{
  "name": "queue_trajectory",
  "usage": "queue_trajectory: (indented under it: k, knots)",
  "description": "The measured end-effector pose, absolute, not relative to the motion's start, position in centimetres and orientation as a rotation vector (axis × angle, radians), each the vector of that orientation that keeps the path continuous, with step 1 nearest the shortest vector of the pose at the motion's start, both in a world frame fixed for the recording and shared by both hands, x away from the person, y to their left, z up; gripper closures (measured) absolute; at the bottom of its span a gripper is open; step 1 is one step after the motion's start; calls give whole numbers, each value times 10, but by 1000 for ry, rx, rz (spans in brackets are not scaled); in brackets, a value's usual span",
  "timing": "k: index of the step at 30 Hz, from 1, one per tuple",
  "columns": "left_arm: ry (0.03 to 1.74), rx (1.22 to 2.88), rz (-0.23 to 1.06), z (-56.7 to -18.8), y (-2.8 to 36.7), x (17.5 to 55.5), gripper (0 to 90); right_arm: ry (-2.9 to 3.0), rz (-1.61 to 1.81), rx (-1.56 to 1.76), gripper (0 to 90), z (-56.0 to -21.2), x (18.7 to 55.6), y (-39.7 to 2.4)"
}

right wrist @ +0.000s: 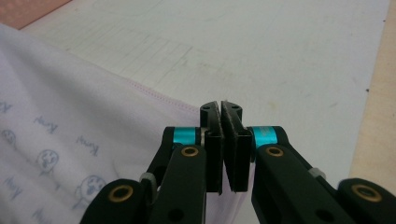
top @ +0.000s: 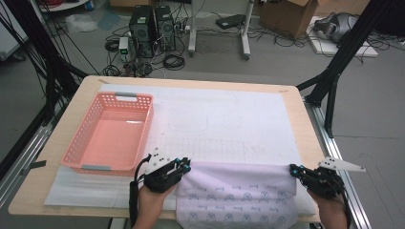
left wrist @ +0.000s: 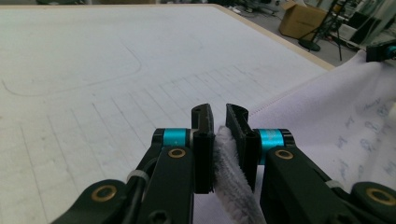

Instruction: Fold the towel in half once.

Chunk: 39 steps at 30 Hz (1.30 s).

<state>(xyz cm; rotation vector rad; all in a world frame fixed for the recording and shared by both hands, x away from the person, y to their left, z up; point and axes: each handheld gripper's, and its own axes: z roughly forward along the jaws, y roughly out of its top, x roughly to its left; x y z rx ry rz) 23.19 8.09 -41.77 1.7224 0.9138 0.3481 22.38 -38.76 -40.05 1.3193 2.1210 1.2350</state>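
Item: cloth (top: 236, 195), pale lilac with small printed faces, lying at the near edge of the table (top: 305, 126) on a white gridded sheet (top: 224, 119), its near part hanging over the edge. Its far hem runs straight from left to right between the two grippers.

Left gripper (top: 184, 164): clenched on the far left corner of the cloth. The left gripper view shows a thick bunched fold (left wrist: 229, 163) pressed between the jaws, which stand slightly apart around it.

Right gripper (top: 293, 170): clenched on the far right corner. In the right gripper view the jaws meet almost flat, with only a thin edge of cloth (right wrist: 140, 91) caught beside the stitched hem.

Basket (top: 112, 133): pink, empty, at the left of the table, just beyond the left gripper.

Risks, as judged:
- The right hold looks shallow; a pull along the hem or a quick lift could slide the thin edge out, dropping that corner.
- The left hold is bulky and uneven, so the fold may work loose or twist the hem.
- Uneven lifting by the two hands would skew the cloth and spoil any fold.
- A swing to the left could catch the basket rim.
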Motion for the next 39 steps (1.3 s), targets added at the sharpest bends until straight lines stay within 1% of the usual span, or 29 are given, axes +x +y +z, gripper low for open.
queue_trajectory:
  k: [6, 9, 13, 14, 16, 17, 20, 21, 23, 26, 30, 32, 34, 36, 37, 38, 39]
  knots:
    - [899, 1776, 285, -428, 82, 206, 813, 2153, 1217, 1329, 873, -409, 194, -393]
    - [907, 1803, 255, -434, 82, 200, 803, 2169, 1211, 1359, 874, -416, 183, -395]
    - [929, 1857, 212, -447, 80, 194, 776, 2252, 1108, 1395, 869, -428, 175, -392]
    - [943, 1862, 199, -449, 80, 195, 748, 2267, 1081, 1405, 854, -431, 173, -392]
    - [966, 1838, 201, -447, 81, 198, 602, 2243, 1074, 1440, 664, -431, 172, -393]
    - [968, 1825, 205, -446, 82, 200, 549, 2198, 1102, 1479, 638, -428, 172, -396]
    - [987, 1767, 253, -437, 86, 212, 474, 2123, 1160, 1480, 634, -419, 178, -400]
    - [994, 1755, 270, -435, 88, 218, 470, 2123, 1158, 1467, 660, -419, 183, -399]
    - [1015, 1739, 264, -434, 91, 227, 455, 2153, 1151, 1440, 686, -421, 193, -395]
    - [1033, 1715, 270, -433, 95, 238, 451, 2160, 1159, 1435, 670, -425, 210, -387]
    - [1071, 1752, 278, -441, 94, 250, 451, 2215, 1106, 1410, 716, -431, 232, -375]
    - [1102, 1776, 257, -446, 94, 255, 455, 2222, 1079, 1429, 707, -439, 242, -374]
    - [1126, 1787, 243, -450, 94, 257, 456, 2194, 1090, 1437, 764, -444, 245, -377]
    - [1140, 1790, 235, -454, 95, 258, 455, 2123, 1042, 1441, 792, -446, 243, -383]
    - [1147, 1792, 221, -454, 96, 258, 454, 2103, 1037, 1460, 769, -445, 242, -385]
    - [1155, 1782, 223, -454, 96, 258, 442, 2088, 1036, 1471, 699, -444, 240, -386]
    - [1156, 1784, 223, -454, 97, 259, 441, 2073, 1025, 1474, 668, -443, 237, -388]
